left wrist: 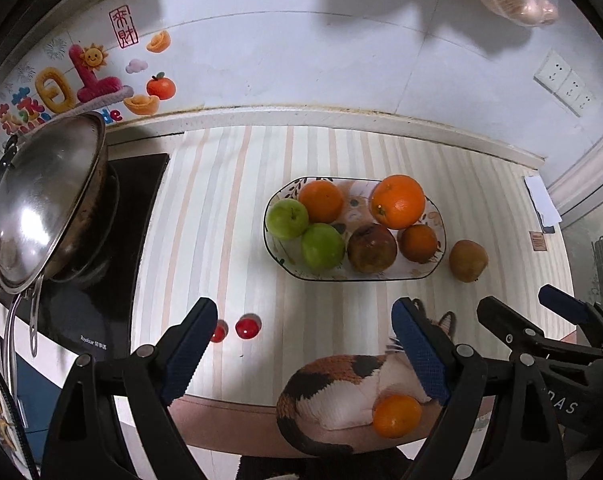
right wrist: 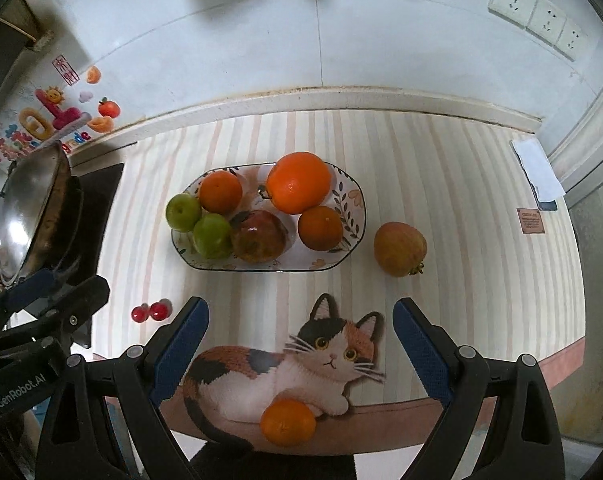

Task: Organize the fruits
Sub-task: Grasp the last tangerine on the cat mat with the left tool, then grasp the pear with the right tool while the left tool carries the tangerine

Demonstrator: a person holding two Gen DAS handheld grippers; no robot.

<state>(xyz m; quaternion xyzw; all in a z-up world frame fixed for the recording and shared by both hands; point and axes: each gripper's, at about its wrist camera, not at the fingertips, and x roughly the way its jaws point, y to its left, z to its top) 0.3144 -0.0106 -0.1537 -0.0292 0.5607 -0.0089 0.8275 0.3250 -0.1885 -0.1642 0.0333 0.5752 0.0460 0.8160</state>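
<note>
A patterned oval plate (left wrist: 435,268) (right wrist: 351,196) on the striped mat holds three oranges (left wrist: 397,201) (right wrist: 299,182), two green apples (left wrist: 322,247) (right wrist: 211,236) and a dark pomegranate (left wrist: 371,248) (right wrist: 257,236). A second pomegranate (left wrist: 468,261) (right wrist: 399,249) lies on the mat right of the plate. A loose orange (left wrist: 396,416) (right wrist: 287,422) sits on the cat picture at the mat's near edge. Two small red fruits (left wrist: 247,326) (right wrist: 151,312) lie at near left. My left gripper (left wrist: 305,344) and right gripper (right wrist: 299,344) are both open and empty, above the mat's near edge.
A steel wok with its lid (left wrist: 41,204) (right wrist: 29,216) stands on the black cooktop (left wrist: 101,280) at the left. The tiled wall (left wrist: 301,60) with stickers and sockets (right wrist: 537,16) is behind. A white paper (right wrist: 539,168) lies at far right.
</note>
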